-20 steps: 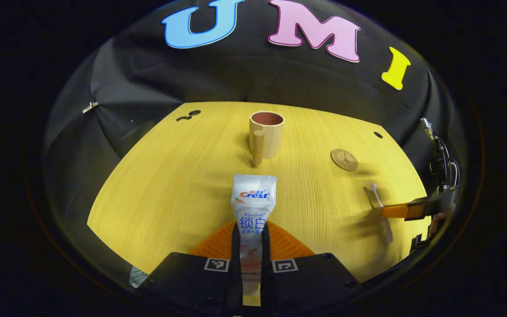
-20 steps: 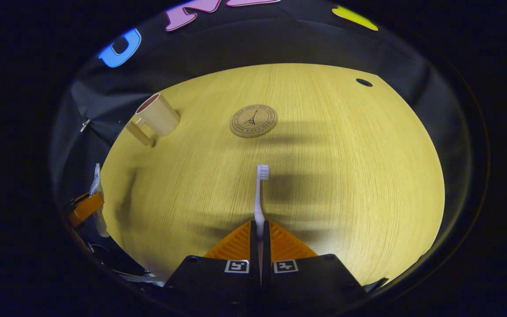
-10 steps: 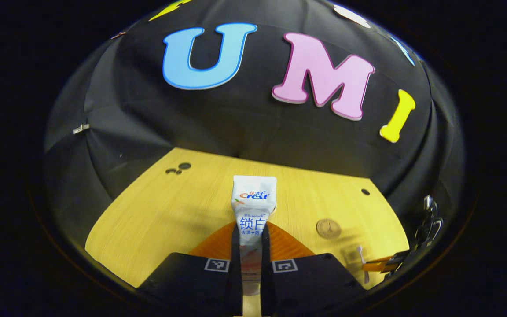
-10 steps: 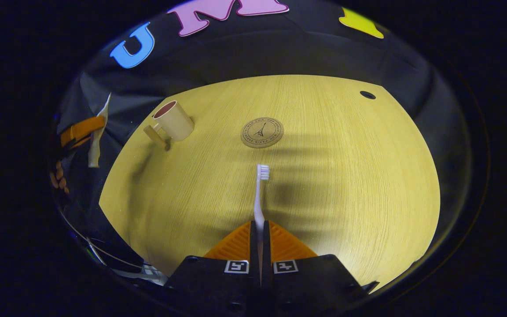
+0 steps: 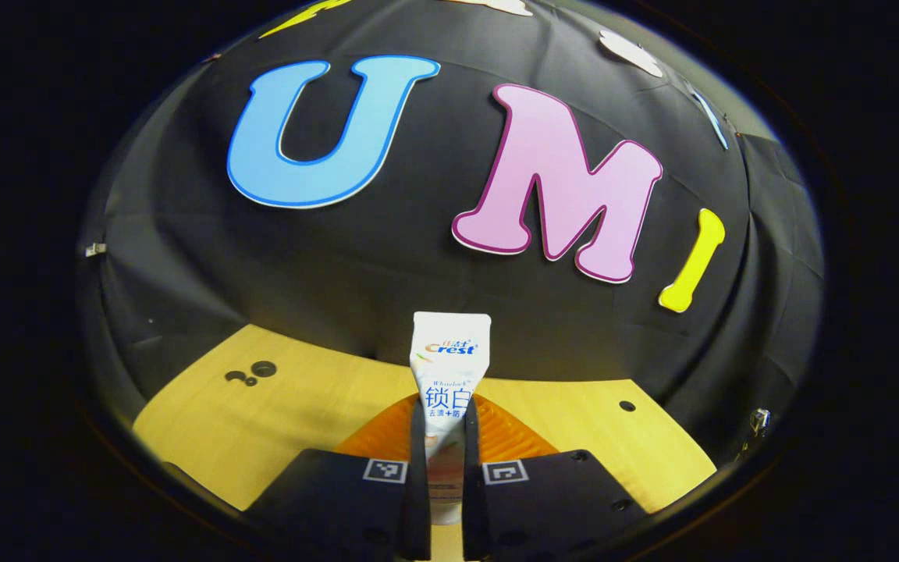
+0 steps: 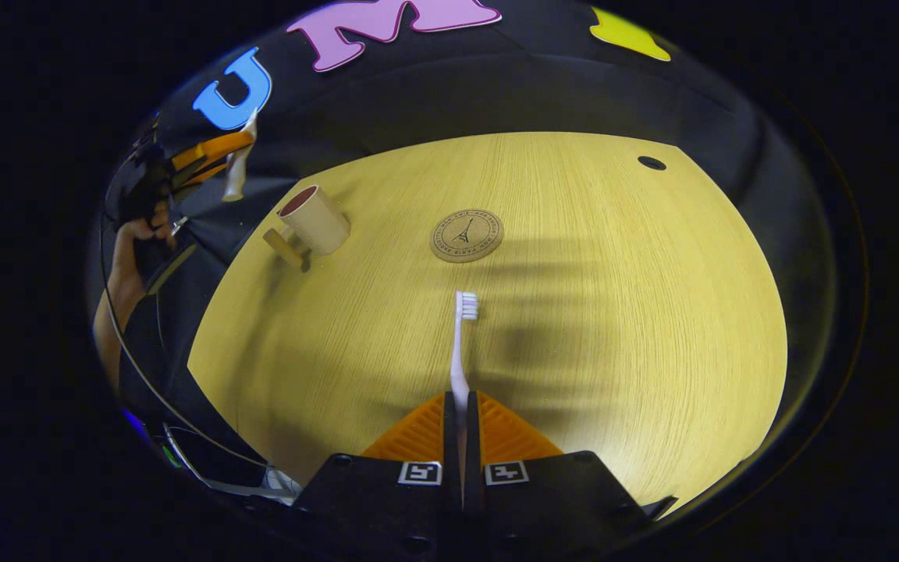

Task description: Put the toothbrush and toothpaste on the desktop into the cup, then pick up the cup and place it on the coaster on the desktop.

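My left gripper (image 5: 443, 437) is clenched on the paste (image 5: 447, 367), both fingers pressing the tube's sides, its flat crimped end pointing away from me toward the wall. In the right gripper view I see that gripper raised high at the far left, just above and left of the cup (image 6: 314, 221). My right gripper (image 6: 459, 425) pinches the brush (image 6: 460, 343) by its handle, bristles ahead, held over the middle of the desk (image 6: 652, 312). The cup stands upright at the far left, handle toward me, with nothing in it that I can see. The coaster (image 6: 466, 235) lies bare to its right, well apart. I judge the step in hand is carrying the paste to the cup. Next I must tip the tube down over the cup's mouth and let go, then bring the brush across.
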`<action>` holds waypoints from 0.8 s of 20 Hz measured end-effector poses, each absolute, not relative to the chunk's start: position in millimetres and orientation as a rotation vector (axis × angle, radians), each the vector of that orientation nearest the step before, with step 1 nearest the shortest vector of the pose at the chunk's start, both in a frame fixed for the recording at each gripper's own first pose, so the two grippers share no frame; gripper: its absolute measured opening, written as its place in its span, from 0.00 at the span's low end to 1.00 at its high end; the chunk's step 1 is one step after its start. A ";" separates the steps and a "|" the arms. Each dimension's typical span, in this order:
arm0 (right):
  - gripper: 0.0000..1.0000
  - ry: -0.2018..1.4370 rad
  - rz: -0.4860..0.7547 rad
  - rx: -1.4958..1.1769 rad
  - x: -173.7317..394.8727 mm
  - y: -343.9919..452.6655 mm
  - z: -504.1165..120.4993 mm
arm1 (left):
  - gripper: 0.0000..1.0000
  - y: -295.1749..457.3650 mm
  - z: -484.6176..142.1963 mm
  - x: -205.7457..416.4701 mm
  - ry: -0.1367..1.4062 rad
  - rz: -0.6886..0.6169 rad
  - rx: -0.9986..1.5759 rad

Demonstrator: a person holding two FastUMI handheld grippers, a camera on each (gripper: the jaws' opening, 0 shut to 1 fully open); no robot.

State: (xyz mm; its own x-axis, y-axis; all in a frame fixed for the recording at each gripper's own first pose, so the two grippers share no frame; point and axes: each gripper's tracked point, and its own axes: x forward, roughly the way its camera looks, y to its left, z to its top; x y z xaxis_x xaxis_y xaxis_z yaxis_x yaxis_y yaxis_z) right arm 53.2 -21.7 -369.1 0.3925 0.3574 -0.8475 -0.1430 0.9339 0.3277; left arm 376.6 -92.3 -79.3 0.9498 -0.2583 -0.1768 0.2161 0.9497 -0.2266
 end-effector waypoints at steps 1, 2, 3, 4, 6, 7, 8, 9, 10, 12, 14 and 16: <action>0.05 1.127 0.319 0.213 52.0 -22.2 -368.8 | 0.20 -95.4 -85.7 384.6 0.199 -0.256 -0.225; 0.05 1.130 0.317 0.211 51.3 -22.2 -368.8 | 0.21 -95.7 -92.2 393.7 0.191 -0.265 -0.235; 0.05 1.133 0.316 0.213 50.4 -22.0 -369.3 | 0.21 -94.8 -97.4 401.8 0.177 -0.264 -0.235; 0.05 1.132 0.314 0.217 50.4 -21.5 -369.2 | 0.21 -93.2 -101.6 409.6 0.164 -0.261 -0.235; 0.05 1.130 0.314 0.225 51.7 -20.4 -369.1 | 0.21 -93.8 -110.6 421.0 0.146 -0.265 -0.249; 0.06 1.127 0.311 0.229 52.6 -20.1 -369.2 | 0.21 -93.7 -116.8 424.9 0.140 -0.270 -0.252; 0.06 1.124 0.307 0.231 54.2 -20.7 -369.4 | 0.21 -94.5 -122.8 428.2 0.135 -0.274 -0.249; 0.05 1.121 0.303 0.229 54.8 -21.3 -369.7 | 0.21 -95.5 -132.1 430.0 0.142 -0.282 -0.244; 0.05 1.121 0.298 0.224 55.7 -22.1 -370.8 | 0.22 -95.9 -139.8 428.4 0.149 -0.288 -0.240; 0.05 1.119 0.288 0.213 57.1 -23.5 -374.1 | 0.23 -96.6 -151.1 426.8 0.148 -0.299 -0.229; 0.05 1.118 0.292 0.208 57.8 -20.7 -376.3 | 0.25 -92.2 -160.1 425.7 0.146 -0.285 -0.209; 0.05 1.107 0.297 0.197 60.3 -18.1 -376.7 | 0.27 -89.8 -172.1 422.5 0.169 -0.275 -0.198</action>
State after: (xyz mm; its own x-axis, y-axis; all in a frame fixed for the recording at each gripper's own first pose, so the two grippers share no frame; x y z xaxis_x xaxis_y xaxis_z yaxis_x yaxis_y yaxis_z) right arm 60.3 -18.1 -376.7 0.4143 0.3316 -0.8476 -0.1375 0.9434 0.3019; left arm 422.5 -89.8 -172.1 0.9485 -0.2851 -0.1378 0.2521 0.9432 -0.2163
